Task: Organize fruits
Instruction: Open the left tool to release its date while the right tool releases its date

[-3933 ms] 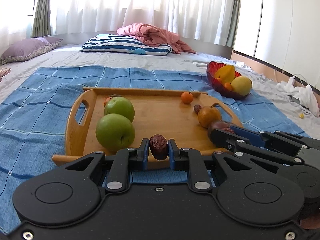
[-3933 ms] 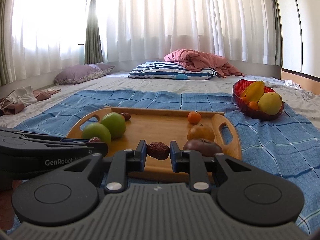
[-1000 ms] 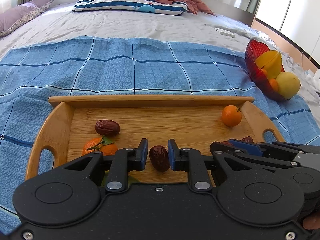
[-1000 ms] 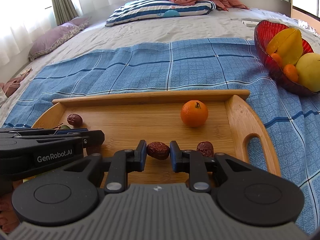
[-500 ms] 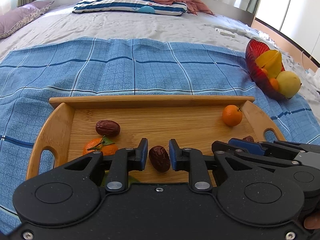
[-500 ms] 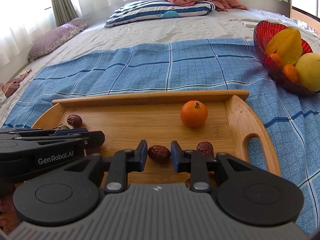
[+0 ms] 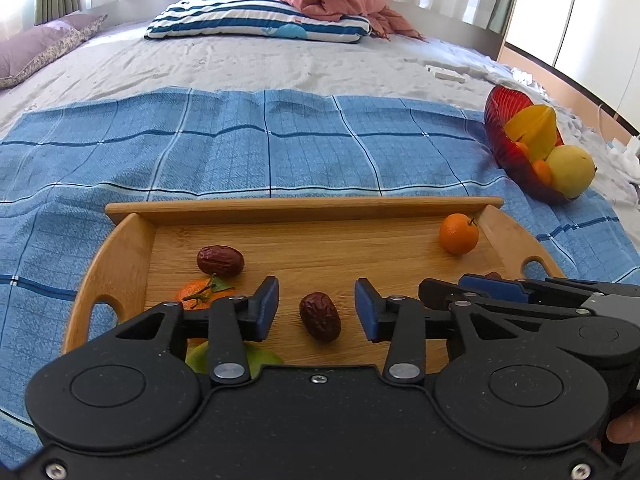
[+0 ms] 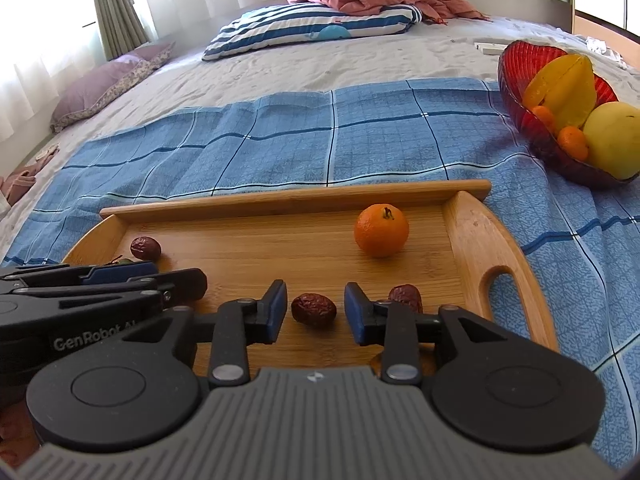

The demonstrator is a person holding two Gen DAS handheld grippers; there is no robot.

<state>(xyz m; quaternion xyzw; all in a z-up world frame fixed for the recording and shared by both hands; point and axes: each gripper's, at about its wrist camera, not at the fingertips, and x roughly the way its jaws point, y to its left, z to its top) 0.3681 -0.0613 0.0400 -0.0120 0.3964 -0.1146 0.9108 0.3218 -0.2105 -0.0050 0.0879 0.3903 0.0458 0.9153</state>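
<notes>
- Wrinkled dark-red date [image 7: 320,317] lies on the bamboo tray [image 7: 304,205], long axis running away, tilted slightly left, between the left gripper [image 7: 316,309]'s just-opened jaws, untouched.
- Second wrinkled date [image 8: 313,310] lies crosswise, loose between the right gripper [image 8: 315,307]'s jaws, which have also just parted.
- Ribbed red glass bowl [image 8: 516,60] holds a starfruit [image 8: 564,88].

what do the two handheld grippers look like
Both are matte black with two round discs at the base, silver rivets on the linkages and blue pads on the fingers. The left gripper has a smooth black body; the right gripper has a ribbed grey one. White GenRobot lettering marks the left gripper's side.
</notes>
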